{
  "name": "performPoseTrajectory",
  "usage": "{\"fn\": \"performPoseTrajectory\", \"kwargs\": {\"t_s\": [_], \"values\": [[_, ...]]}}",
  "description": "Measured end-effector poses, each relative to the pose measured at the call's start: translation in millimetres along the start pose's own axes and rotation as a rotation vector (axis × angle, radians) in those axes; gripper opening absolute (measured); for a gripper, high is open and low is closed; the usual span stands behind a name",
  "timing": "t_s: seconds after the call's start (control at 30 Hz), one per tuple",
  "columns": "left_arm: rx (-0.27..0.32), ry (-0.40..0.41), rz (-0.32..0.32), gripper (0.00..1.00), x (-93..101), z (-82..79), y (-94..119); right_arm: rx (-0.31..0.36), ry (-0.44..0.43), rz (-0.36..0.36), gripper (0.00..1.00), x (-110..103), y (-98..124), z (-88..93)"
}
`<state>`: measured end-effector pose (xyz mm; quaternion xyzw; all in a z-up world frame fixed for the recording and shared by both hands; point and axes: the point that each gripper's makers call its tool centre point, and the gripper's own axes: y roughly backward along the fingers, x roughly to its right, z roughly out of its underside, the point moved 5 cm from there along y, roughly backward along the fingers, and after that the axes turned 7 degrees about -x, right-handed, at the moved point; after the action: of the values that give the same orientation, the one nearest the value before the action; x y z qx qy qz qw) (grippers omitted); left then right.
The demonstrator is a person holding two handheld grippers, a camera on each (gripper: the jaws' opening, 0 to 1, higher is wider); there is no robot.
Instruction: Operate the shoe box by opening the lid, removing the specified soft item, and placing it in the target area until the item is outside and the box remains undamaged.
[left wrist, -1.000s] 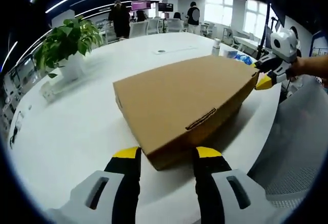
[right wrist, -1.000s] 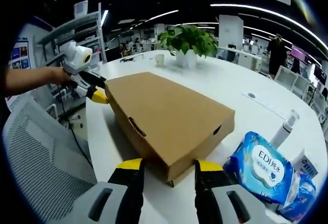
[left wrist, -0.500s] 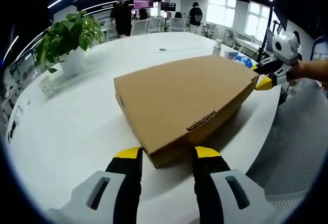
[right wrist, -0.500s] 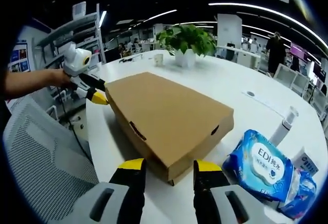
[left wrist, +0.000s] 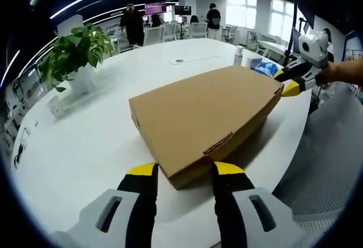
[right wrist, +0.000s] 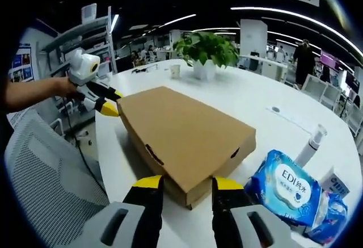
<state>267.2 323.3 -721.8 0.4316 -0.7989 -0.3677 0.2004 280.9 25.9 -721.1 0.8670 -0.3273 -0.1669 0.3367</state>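
In the left gripper view, the flat brown cardboard shoe box [left wrist: 207, 117] lies closed in the middle of the frame on the round white table [left wrist: 85, 140]. The left gripper [left wrist: 184, 171] rises from the bottom of the frame with its black, yellow-tipped jaws apart, one on each side of the near corner of the box (whether they touch the cardboard, I cannot tell). At the far corner of the box, in the upper right of the frame, the right gripper [left wrist: 286, 82] comes in, held by a person's hand, with its yellow tips just at the box edge. A green leafy plant in a white pot [left wrist: 76, 52] stands in the upper left of the frame, well apart from the box.

In the right gripper view, the same box [right wrist: 184, 134] fills the centre, its lid down. The right gripper [right wrist: 184, 184] at the bottom has its jaws apart around the near corner. The left gripper [right wrist: 108, 103] is at the far corner, in the left of the frame. A blue and white soft pack of wipes [right wrist: 286, 185] lies in the lower right, near the box but apart from it. A white slim spray bottle [right wrist: 311, 146] stands just behind the pack. A grey mesh office chair [right wrist: 48, 174] is in the lower left
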Motion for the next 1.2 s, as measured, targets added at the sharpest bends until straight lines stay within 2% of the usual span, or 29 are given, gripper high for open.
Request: {"fn": "performPoseTrajectory", "kwargs": {"t_s": [0.7,1.2], "values": [[-0.023,0.037,-0.001,0.38,-2.1,3.4,-11,-0.027,0.009,0.026,0.3,-1,-10,4.7],[-0.032,0.029,0.009,0.38,-17.2,-13.4,-24,-0.029,0.0,0.027,0.3,16,-20,-6.8]]}}
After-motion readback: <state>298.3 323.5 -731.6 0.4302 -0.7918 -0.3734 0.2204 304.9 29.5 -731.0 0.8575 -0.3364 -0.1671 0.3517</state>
